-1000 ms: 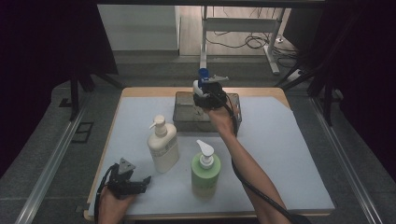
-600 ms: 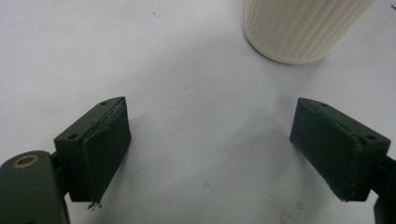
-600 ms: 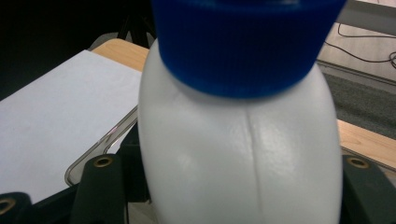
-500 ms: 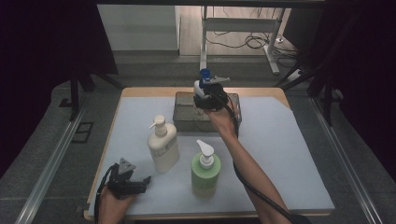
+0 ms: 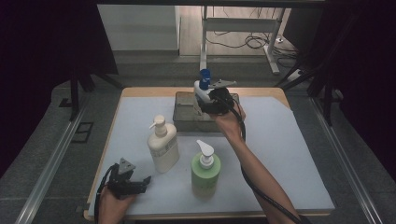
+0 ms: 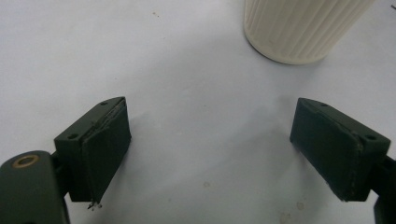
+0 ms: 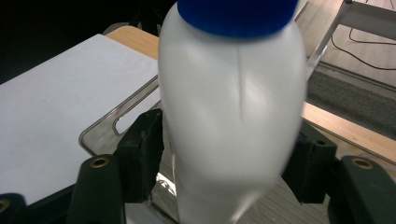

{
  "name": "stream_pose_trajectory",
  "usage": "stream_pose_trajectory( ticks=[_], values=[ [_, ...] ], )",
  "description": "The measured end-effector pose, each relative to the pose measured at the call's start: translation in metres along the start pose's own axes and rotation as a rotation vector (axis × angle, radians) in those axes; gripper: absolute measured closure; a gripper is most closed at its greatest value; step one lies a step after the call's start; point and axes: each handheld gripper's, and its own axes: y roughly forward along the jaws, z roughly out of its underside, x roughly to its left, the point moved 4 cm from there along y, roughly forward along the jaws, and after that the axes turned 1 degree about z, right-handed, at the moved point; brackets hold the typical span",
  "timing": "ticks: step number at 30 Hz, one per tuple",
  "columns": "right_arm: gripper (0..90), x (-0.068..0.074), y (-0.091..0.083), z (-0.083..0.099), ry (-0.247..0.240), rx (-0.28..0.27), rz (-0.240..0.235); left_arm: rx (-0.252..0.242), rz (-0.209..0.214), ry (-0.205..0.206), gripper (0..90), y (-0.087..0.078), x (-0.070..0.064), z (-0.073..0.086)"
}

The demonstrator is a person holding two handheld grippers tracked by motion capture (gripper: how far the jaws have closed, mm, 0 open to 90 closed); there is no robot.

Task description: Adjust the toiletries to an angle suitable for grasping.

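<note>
The white bottle (image 7: 231,116) with the blue cap (image 5: 204,76) is sitting between the jaws of the right gripper (image 5: 211,99), which are pressing on its sides, and it is being held upright above the metal tray (image 5: 187,122) at the far middle of the table (image 5: 289,154). In the right gripper view the bottle's base is hanging over the tray's ribbed floor, so it looks clear of it; I cannot say whether it is on its way in or out. Judging by that, one bottle is being handled, and two pump bottles are waiting on the mat: the cream bottle (image 5: 163,144) and the green bottle (image 5: 205,170), standing near each other, well short of the tray.

The left gripper (image 5: 133,183) is resting at the near left corner, its jaws spread wide with nothing between them, the cream bottle's ribbed base (image 6: 303,28) just ahead of it.

Room looks good: the mat is lying bare to the right of the tray and the arm. The tray's rim and the table's far edge just behind it are the things to mind.
</note>
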Motion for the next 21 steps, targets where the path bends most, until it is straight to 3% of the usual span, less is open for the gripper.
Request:
stream_pose_trajectory(
  ticks=[9,17,21],
  values=[
    [43.1,-0.003,-0.019,0.012,-0.016,-0.008,-0.034,0.0,-0.001,0.0,12.2,0.0,0.0,0.0],
    [50.8,-0.011,-0.03,0.027,-0.07,0.002,-0.042,0.0,-0.001,0.0,12.2,0.0,0.0,0.0],
    [52.5,-0.018,-0.031,0.033,-0.048,0.006,-0.037,0.001,-0.001,0.001,12.2,0.0,0.0,0.0]
  ],
)
